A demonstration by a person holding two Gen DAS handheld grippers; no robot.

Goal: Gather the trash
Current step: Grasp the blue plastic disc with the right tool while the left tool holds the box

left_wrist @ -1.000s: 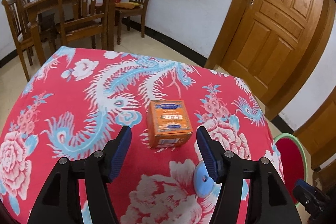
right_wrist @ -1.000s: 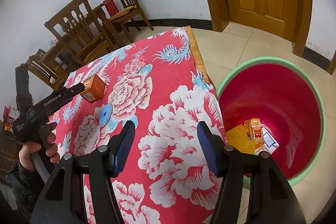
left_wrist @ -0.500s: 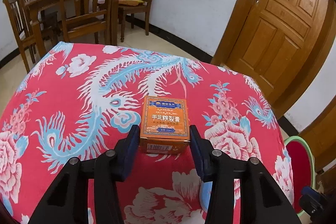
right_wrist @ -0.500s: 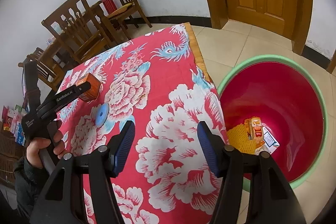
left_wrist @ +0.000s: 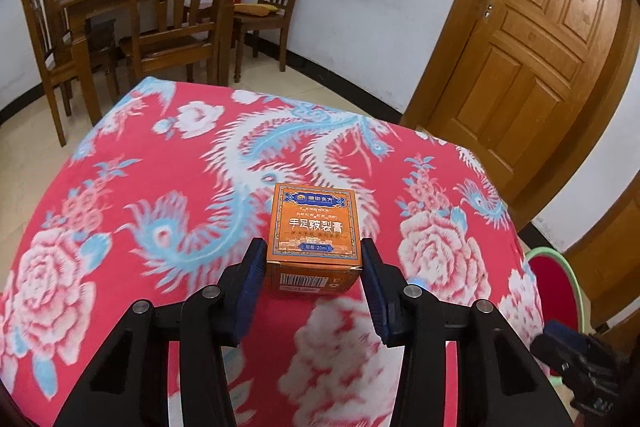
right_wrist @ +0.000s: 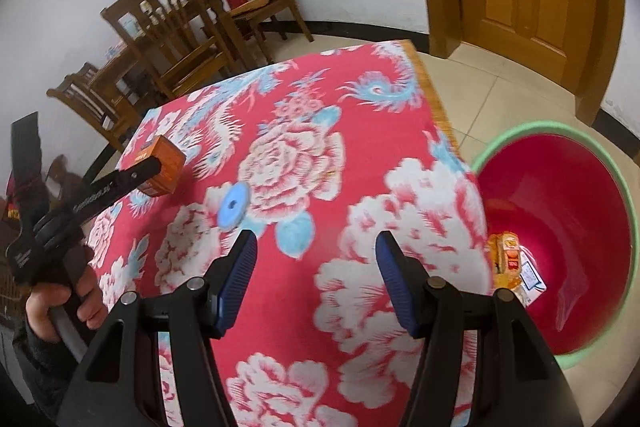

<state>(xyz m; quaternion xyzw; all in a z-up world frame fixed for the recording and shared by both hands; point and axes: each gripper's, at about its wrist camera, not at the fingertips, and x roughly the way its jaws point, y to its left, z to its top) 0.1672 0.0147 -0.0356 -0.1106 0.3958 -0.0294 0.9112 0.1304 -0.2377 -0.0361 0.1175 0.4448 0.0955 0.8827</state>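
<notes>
— Left wrist view: where is the orange carton (left_wrist: 315,239) relative to the left gripper (left_wrist: 313,267)?

— Straight ahead, squarely between the blue pads (left_wrist: 251,285), both pressing its side faces; it looks just clear of the floral tablecloth (left_wrist: 120,195).

— And the red basin (right_wrist: 560,211)?

— Off to that gripper's right, beside the table. The right gripper (right_wrist: 316,267), nearer it, stands half open, holding nothing.

Left tongs (left_wrist: 314,263) point downward, pads pressed on both sides of an orange box (left_wrist: 314,231). Right tongs (right_wrist: 316,267) point downward, jaws apart, nothing between. Left hand (right_wrist: 64,301) grips the handle.
</notes>
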